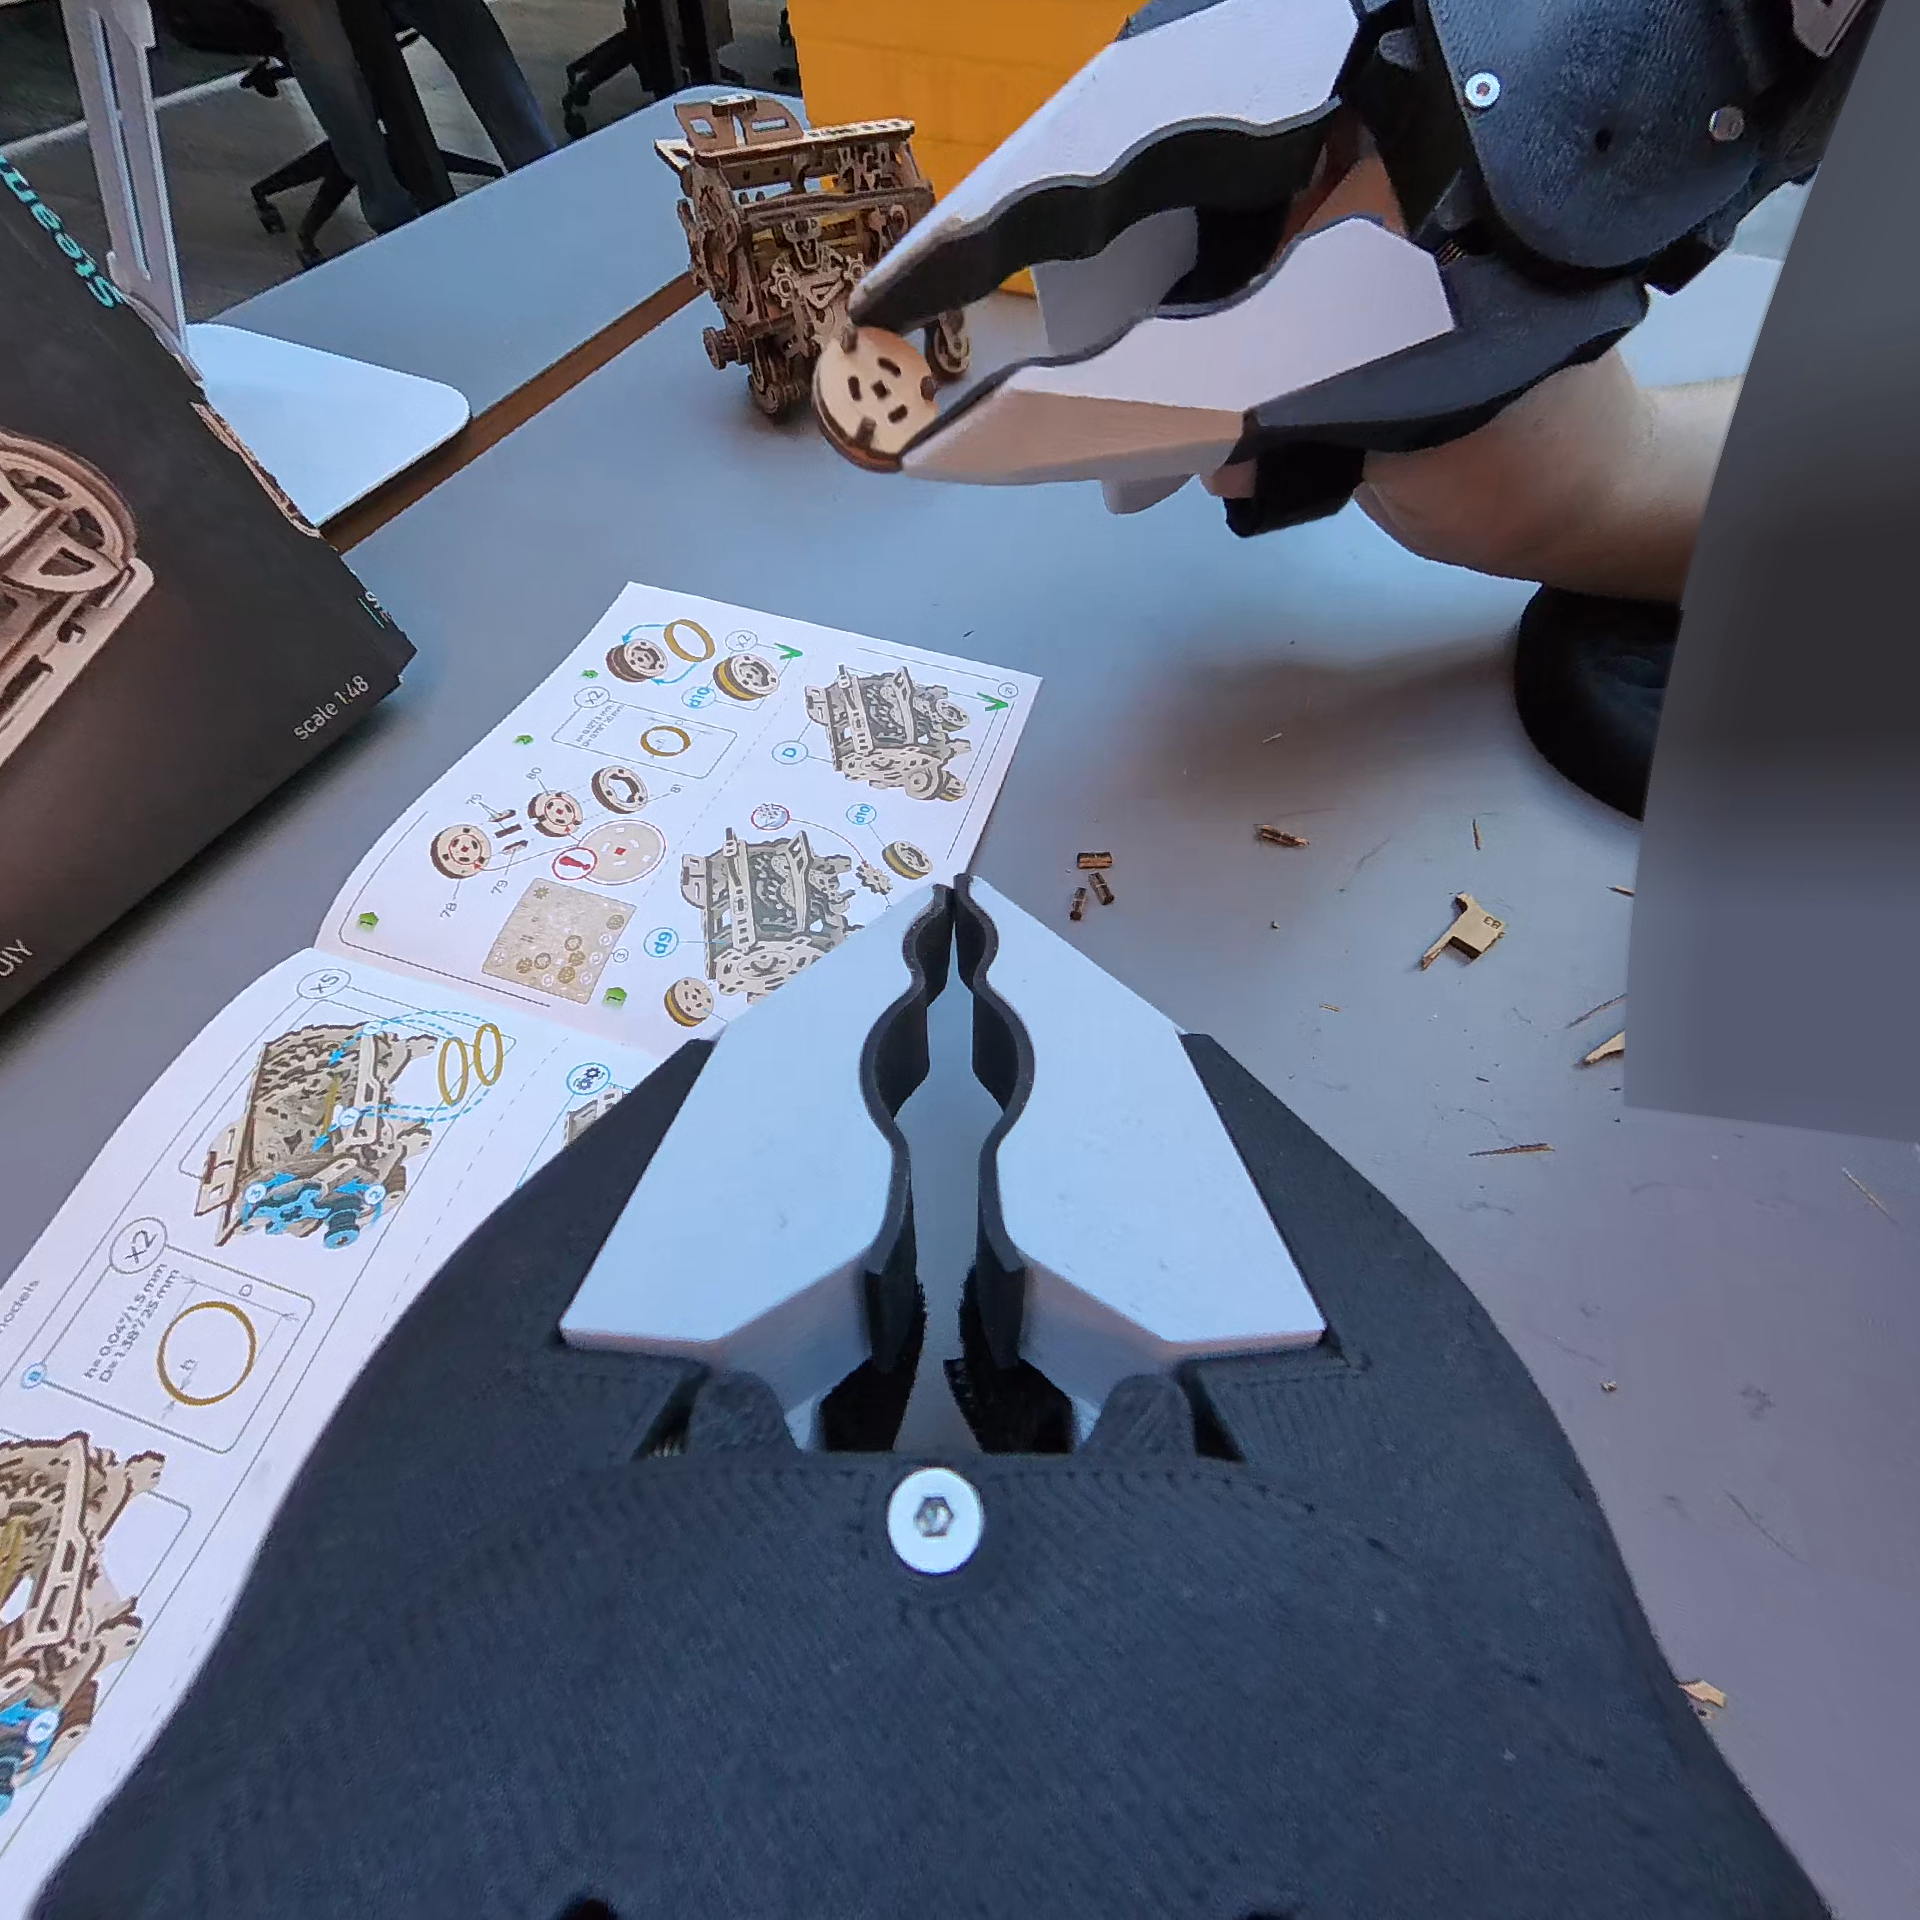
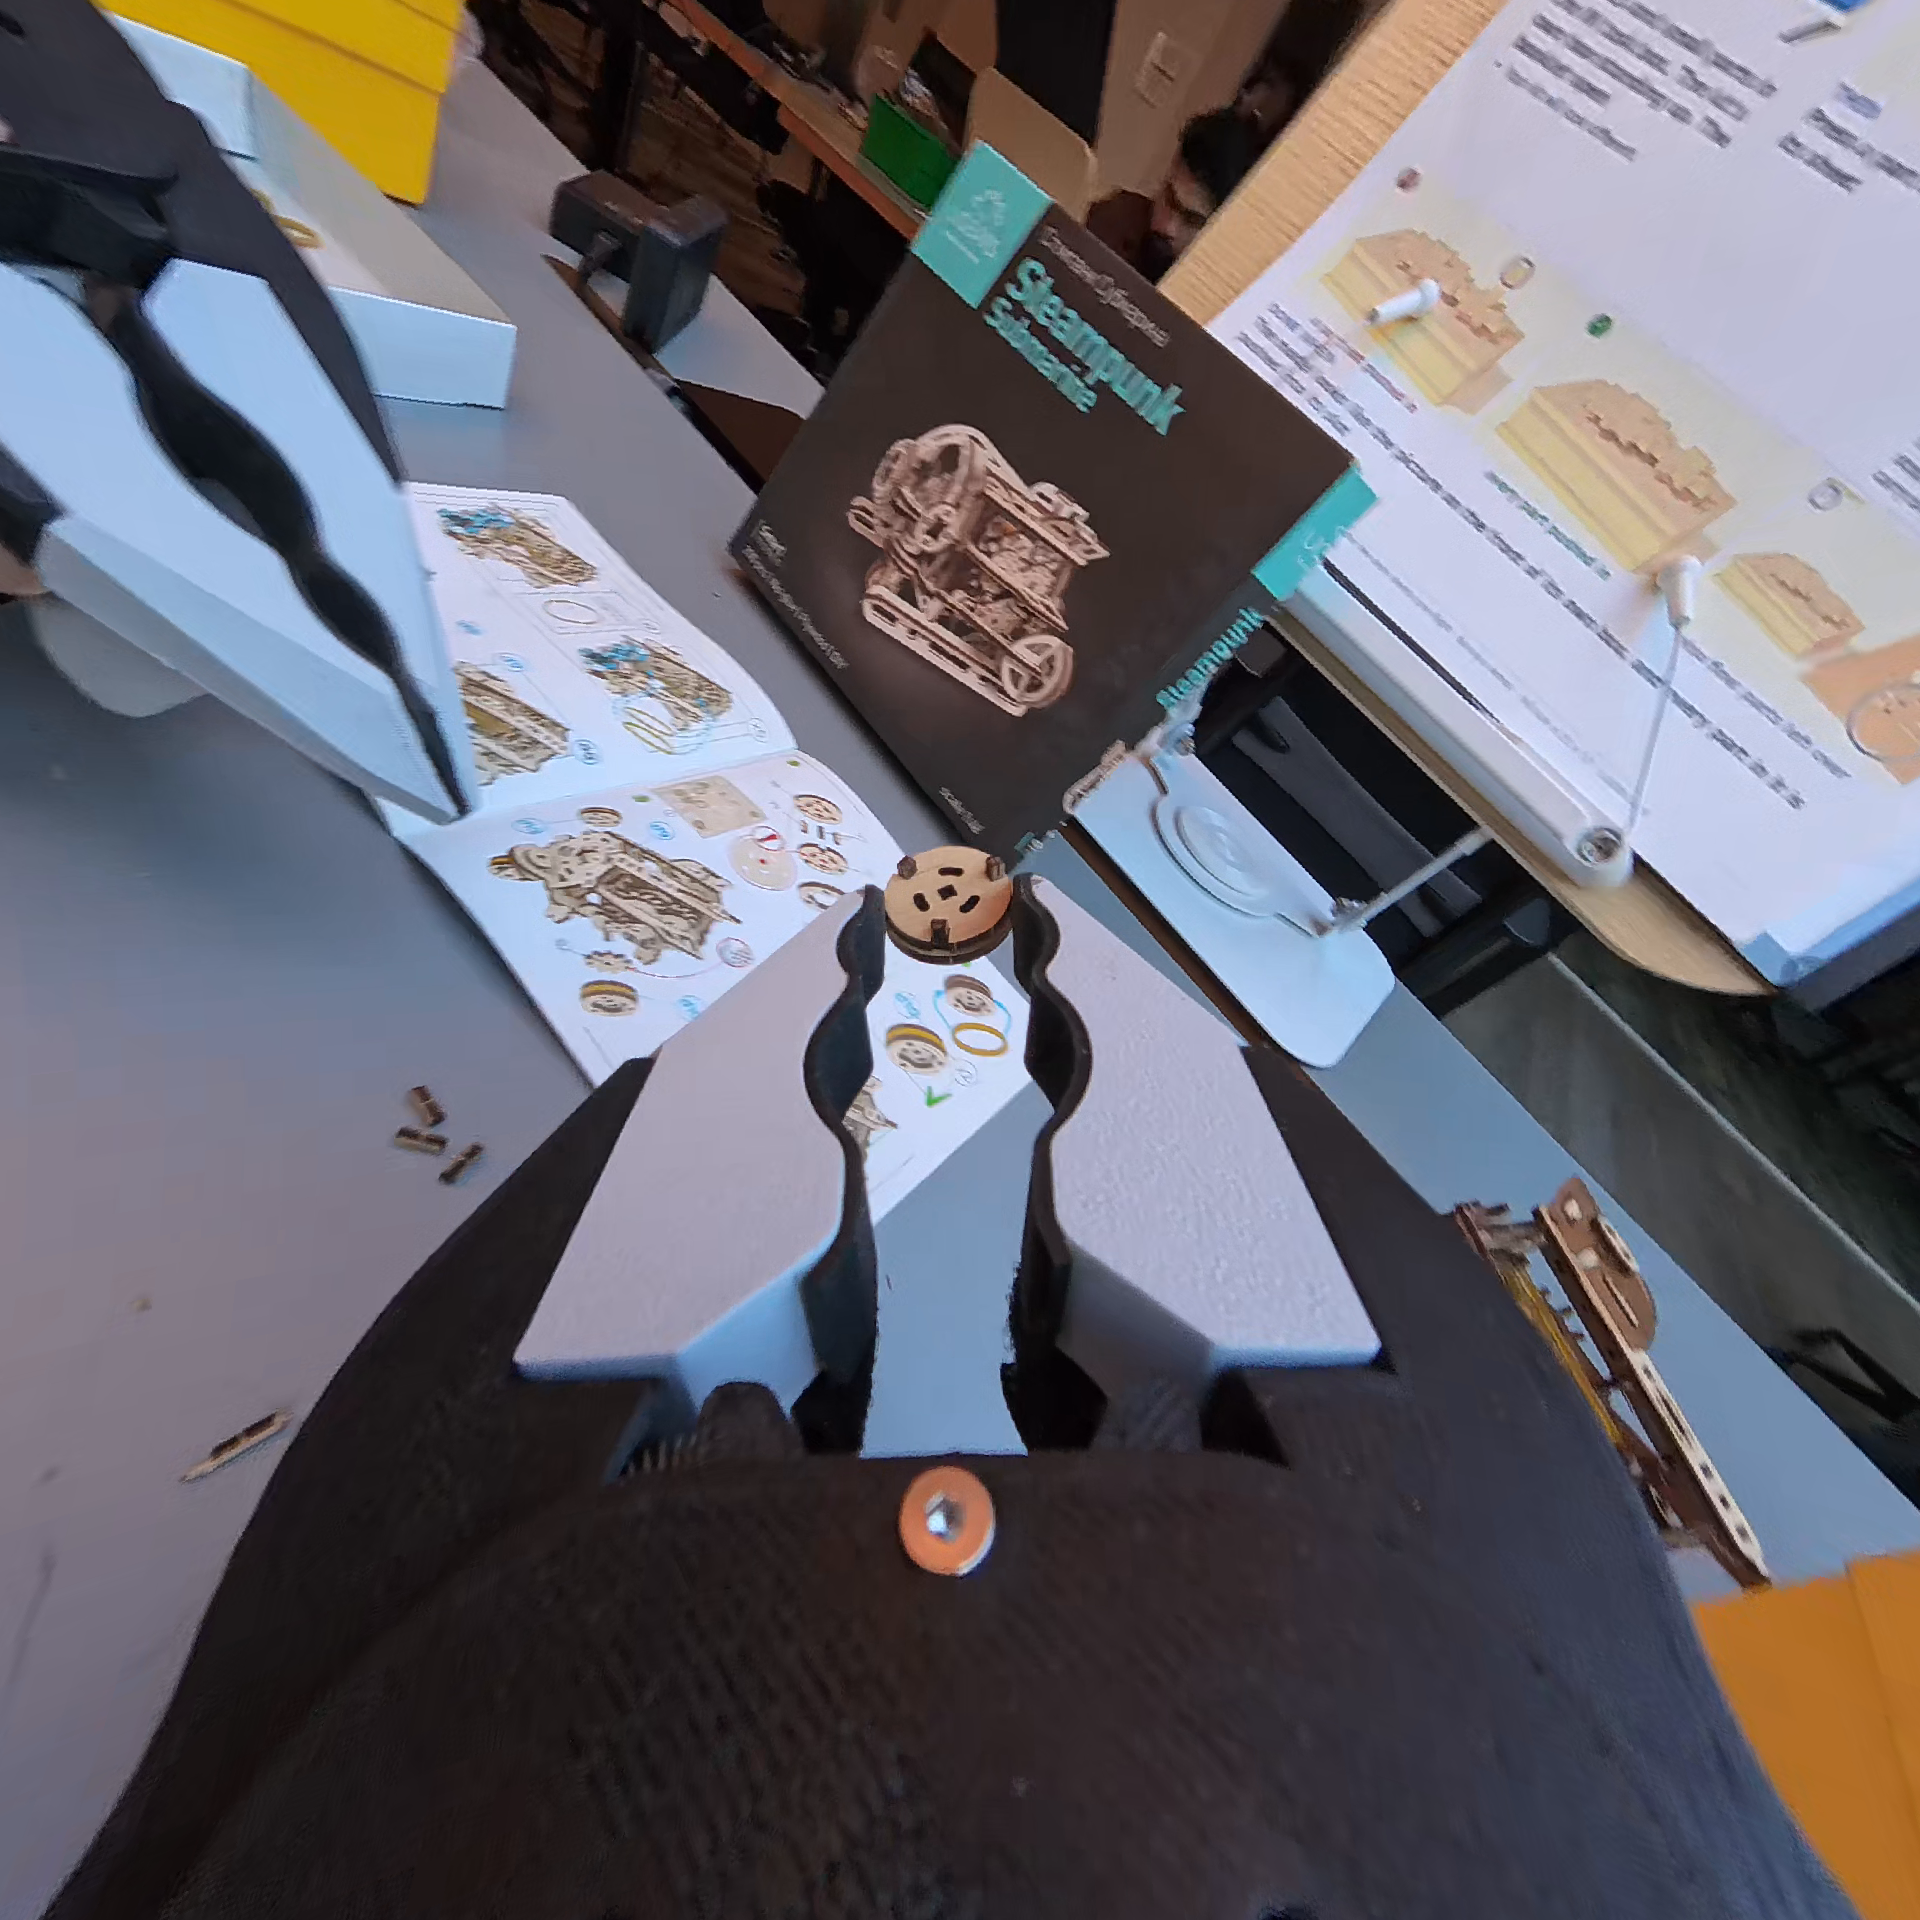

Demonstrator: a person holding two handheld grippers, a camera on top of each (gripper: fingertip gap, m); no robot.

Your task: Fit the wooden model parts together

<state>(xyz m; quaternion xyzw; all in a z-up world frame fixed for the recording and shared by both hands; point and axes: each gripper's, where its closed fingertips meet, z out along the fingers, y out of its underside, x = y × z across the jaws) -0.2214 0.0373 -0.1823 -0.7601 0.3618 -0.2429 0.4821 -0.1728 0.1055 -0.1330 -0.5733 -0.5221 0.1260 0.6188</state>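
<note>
My right gripper (image 2: 948,902) is shut on a small round wooden disc (image 2: 948,906) with slots and short pegs, held by its rim above the table. In the left wrist view the same gripper (image 1: 883,384) holds the disc (image 1: 873,403) just in front of the part-built wooden model (image 1: 795,234) at the far side. The model's edge also shows low right in the right wrist view (image 2: 1590,1340). My left gripper (image 1: 954,891) is shut and empty above the open instruction booklet (image 1: 582,883); it also shows at the upper left of the right wrist view (image 2: 452,805). Small wooden pegs (image 1: 1091,883) lie on the grey table (image 1: 1195,675).
The dark kit box (image 1: 156,623) stands at the left, also leaning behind the booklet (image 2: 1049,540). A loose wooden offcut (image 1: 1465,928) and splinters lie at the right. A white stand (image 2: 1236,925) holds a tablet (image 2: 1621,416). A yellow box (image 1: 935,73) sits behind the model. My hands' fingertips stand some 10 cm from each other.
</note>
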